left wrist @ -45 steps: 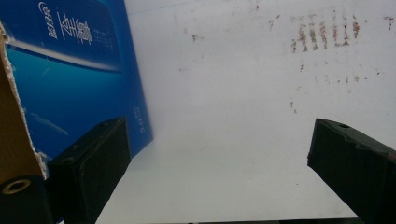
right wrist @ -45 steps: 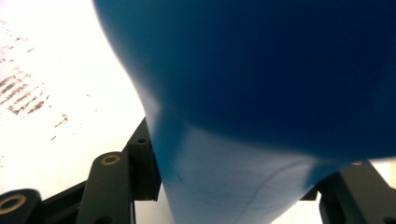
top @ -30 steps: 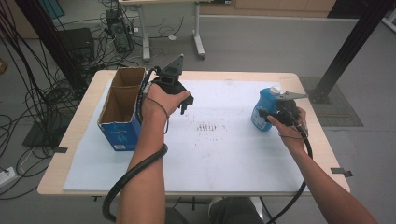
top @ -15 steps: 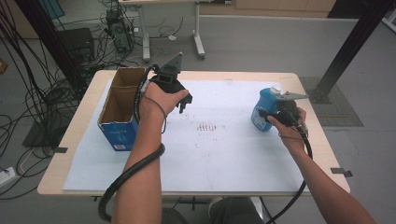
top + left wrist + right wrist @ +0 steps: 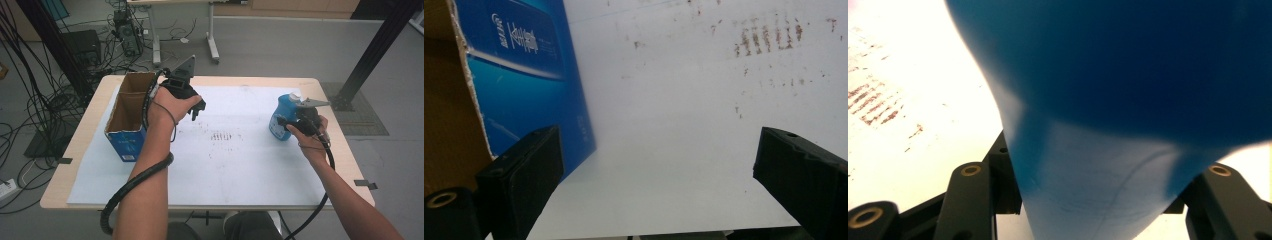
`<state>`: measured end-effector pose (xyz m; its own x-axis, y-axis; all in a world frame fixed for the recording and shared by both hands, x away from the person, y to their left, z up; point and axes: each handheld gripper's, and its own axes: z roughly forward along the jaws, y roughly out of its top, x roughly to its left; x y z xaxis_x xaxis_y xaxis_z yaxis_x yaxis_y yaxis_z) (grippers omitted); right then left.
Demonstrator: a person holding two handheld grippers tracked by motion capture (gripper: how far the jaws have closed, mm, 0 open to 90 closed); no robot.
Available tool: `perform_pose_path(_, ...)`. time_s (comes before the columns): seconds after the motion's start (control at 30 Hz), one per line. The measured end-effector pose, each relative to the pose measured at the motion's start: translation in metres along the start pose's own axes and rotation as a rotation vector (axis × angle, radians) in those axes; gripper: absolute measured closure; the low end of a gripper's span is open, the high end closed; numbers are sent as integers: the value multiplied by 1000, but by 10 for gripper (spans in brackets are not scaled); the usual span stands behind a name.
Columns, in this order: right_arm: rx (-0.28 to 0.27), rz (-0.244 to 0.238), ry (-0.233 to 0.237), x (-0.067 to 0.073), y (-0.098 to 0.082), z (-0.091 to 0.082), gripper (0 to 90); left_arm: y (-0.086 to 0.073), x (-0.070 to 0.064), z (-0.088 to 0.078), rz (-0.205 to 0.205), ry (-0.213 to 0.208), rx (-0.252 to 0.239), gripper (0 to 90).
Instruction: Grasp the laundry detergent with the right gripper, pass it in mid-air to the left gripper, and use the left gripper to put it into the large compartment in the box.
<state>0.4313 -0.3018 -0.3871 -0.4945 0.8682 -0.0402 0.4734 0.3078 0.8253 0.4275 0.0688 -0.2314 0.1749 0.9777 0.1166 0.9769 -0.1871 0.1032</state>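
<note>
Two gripper (image 5: 1088,200) arms around blue bottle (image 5: 1118,90)

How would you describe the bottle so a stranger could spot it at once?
Start at the white sheet covering the table. Go to its right edge, where the right gripper is shut on a blue bottle. Unlike the open blue carton at the left, it is rounded and white-capped.

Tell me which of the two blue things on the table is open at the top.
The blue cardboard box beside the left gripper: its top is open. The blue bottle, clamped in the right gripper, wears a white cap.
</note>
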Motion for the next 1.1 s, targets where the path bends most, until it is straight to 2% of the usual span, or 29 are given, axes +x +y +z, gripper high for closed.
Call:
perform_pose_path(0.37, -2, 1, 2, 0, 0, 0, 445, 2, 3, -1, 19, -24, -8, 66)
perform_pose_path(0.67, -8, 0, 6, -1, -1, 0, 445, 10, 0, -7, 79, -36, -14, 66)
perform_pose_path(0.8, -10, 2, 8, -1, -1, 0, 447, 11, 0, -5, 108, -27, -2, 66)
perform_pose_path(1.1, -9, 5, 9, -1, -1, 0, 447, 14, 6, -9, 130, -12, -14, 66)
